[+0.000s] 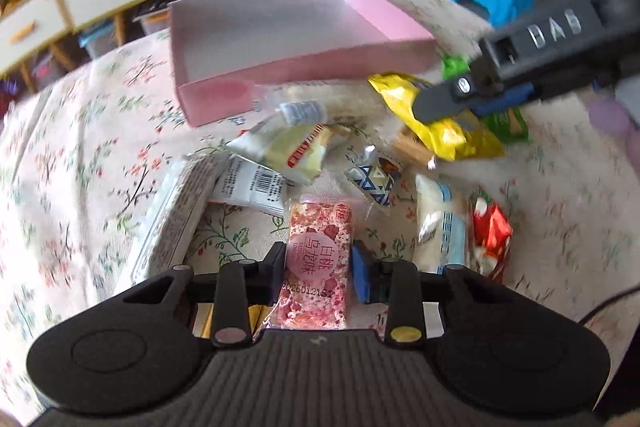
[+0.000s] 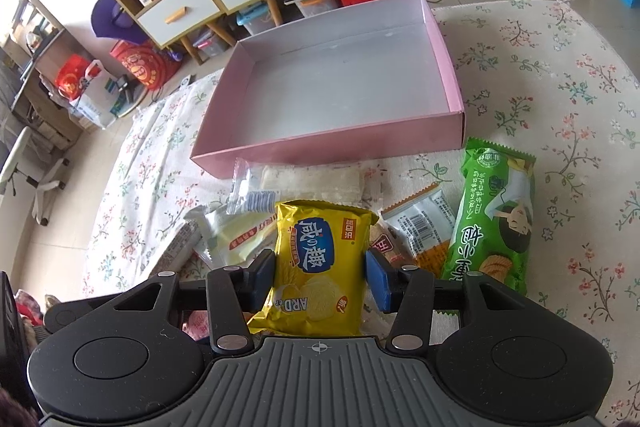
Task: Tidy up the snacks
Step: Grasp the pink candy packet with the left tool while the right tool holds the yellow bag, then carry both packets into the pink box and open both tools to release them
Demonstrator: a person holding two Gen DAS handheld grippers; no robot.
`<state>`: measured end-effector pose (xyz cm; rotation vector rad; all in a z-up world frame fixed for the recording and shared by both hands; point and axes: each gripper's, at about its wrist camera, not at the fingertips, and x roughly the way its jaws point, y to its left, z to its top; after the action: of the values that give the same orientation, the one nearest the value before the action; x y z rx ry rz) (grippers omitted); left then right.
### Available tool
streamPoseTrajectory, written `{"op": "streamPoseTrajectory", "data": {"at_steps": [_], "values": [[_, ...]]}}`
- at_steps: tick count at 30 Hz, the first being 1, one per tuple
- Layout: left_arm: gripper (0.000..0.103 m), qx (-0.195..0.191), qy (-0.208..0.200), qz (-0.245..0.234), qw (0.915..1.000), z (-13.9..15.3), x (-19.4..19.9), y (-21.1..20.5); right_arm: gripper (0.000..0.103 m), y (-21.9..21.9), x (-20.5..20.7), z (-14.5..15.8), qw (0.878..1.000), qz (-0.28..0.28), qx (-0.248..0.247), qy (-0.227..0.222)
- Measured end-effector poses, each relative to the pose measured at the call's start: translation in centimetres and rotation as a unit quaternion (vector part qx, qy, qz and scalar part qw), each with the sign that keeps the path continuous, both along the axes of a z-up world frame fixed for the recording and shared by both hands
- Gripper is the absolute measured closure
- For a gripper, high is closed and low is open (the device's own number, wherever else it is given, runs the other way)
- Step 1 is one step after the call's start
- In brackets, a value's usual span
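Bright daylight; left view motion-blurred, right sharp, both edges fisheye-bent.

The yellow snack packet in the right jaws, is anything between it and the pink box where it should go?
Nothing visible blocks it. The yellow snack packet is clamped in the right gripper, and the pink box lies open and empty just beyond. Only a clear-wrapped white snack lies flat on the cloth between them, low enough to pass over.

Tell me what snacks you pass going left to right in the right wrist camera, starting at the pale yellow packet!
Pale yellow packet → yellow chip bag between the right gripper pads → white-and-orange barcode packet → long green packet. Behind them all sits the empty pink box.
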<state>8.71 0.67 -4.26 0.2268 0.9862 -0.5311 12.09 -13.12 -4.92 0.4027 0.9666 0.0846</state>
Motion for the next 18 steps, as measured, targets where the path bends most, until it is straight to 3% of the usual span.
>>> {"op": "streamPoseTrajectory", "data": {"at_steps": [5, 14, 18], "values": [[0.072, -0.058, 0.021, 0.049, 0.9969, 1.0, 0.3, 1.4, 0.055, -0.1, 0.1, 0.2, 1.0, -0.003, 0.003, -0.005], [0.072, -0.091, 0.01, 0.089, 0.9918, 2.6, 0.4, 2.4, 0.055, -0.4, 0.2, 0.6, 1.0, -0.01, 0.007, -0.012], [0.073, -0.123, 0.007, 0.112, 0.986, 3.2, 0.9, 3.0, 0.055, -0.8, 0.3, 1.0, 1.0, -0.013, 0.019, -0.017]]}}
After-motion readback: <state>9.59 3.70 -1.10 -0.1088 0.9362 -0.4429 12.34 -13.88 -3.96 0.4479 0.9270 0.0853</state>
